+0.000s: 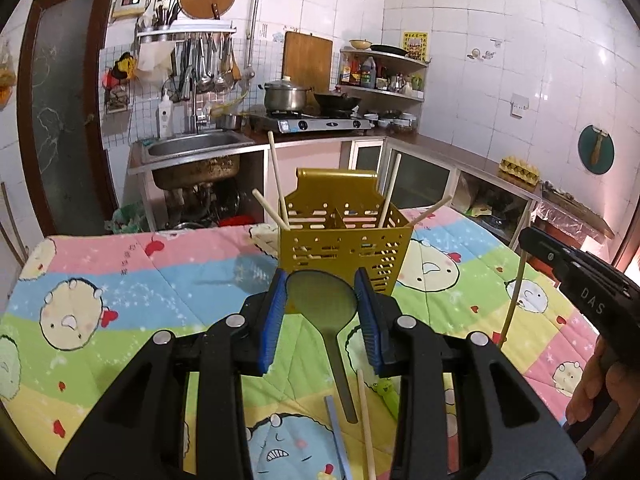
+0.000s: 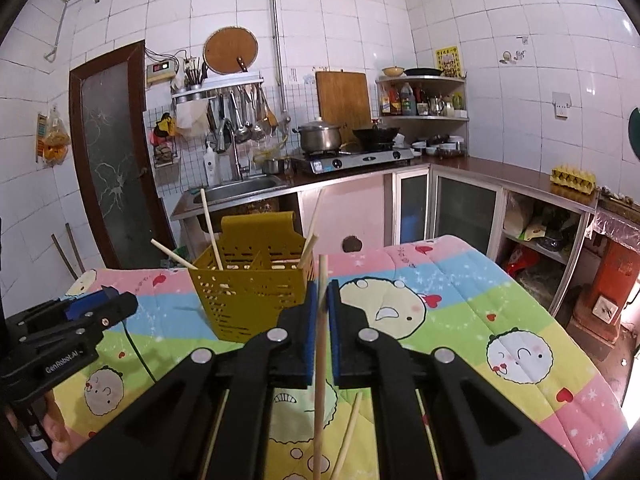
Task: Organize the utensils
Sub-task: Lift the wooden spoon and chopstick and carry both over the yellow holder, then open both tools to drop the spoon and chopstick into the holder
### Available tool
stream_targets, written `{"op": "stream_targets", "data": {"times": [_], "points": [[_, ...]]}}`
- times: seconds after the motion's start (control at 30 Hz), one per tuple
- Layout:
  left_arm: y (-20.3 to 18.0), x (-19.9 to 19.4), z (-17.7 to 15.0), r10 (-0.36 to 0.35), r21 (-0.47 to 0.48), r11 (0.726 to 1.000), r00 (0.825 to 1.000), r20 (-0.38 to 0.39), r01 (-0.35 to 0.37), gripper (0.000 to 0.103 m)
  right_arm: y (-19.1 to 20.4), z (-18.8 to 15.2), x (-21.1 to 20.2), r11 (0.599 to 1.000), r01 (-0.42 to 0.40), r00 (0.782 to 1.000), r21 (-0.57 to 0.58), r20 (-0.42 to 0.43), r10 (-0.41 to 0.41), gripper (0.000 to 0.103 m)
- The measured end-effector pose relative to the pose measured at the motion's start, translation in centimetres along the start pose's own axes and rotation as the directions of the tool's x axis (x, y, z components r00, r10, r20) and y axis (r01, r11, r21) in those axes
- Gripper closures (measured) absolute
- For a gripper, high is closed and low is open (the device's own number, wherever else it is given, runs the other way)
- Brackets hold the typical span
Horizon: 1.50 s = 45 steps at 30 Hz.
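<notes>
A yellow slotted utensil holder (image 1: pixel 344 236) stands on the cartoon quilt, with several wooden chopsticks (image 1: pixel 276 176) leaning in it. It also shows in the right wrist view (image 2: pixel 252 288). My left gripper (image 1: pixel 322 304) is shut on a green rice paddle (image 1: pixel 324 308), holding its round head just in front of the holder. My right gripper (image 2: pixel 320 308) is shut on a single wooden chopstick (image 2: pixel 320 344), upright, to the right of the holder. The right gripper also shows in the left wrist view (image 1: pixel 568 272), with its chopstick (image 1: pixel 514 300).
More chopsticks (image 1: pixel 366 424) and a blue stick (image 1: pixel 338 436) lie on the quilt (image 1: pixel 120 280) near me. Loose chopsticks (image 2: pixel 348 432) lie under my right gripper. Behind are a sink (image 1: pixel 196 148), a stove with pots (image 1: pixel 316 120) and counter cabinets (image 2: pixel 460 208).
</notes>
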<state>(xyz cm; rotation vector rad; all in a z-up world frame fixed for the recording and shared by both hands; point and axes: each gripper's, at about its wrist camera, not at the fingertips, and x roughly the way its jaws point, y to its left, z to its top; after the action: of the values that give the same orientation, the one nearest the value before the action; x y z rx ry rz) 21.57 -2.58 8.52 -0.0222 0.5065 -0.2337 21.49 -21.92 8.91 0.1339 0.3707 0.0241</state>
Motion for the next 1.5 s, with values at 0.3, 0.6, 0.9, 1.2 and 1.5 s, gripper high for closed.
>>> {"op": "stream_targets", "data": {"times": [0.3,0.6,0.9,1.2,1.5], "points": [[0.3,-0.8,1.5,0.021,0.014,1.0,0.999,0.037,-0.022,0.07,0.1,1.1,0.2,1.0,-0.016,0.999,-0.002,0.049,0.016,0.097],[1.0,-1.9,7.6,0.062,0.023,0.998,0.987,0.15,-0.066,0.07,1.7,6.9,-0.3,0.998,-0.044,0.987,-0.037,0.155,0.049,0.097],[1.1,0.4,15.1,0.095,0.018,0.995,0.963,0.254,-0.102,0.07,4.4,14.4,1.0,0.995,-0.065,0.963,-0.078,0.257,0.083,0.097],[1.2,7.2,16.3,0.115,0.036,0.991,0.963,0.242,-0.128,0.07,5.3,16.3,7.1,0.995,-0.08,0.963,-0.053,0.254,0.091,0.097],[2.0,13.7,12.7,0.124,0.059,0.989,0.981,0.149,-0.133,0.07,4.4,11.9,14.4,0.996,-0.075,0.988,-0.045,0.13,0.081,0.097]]}}
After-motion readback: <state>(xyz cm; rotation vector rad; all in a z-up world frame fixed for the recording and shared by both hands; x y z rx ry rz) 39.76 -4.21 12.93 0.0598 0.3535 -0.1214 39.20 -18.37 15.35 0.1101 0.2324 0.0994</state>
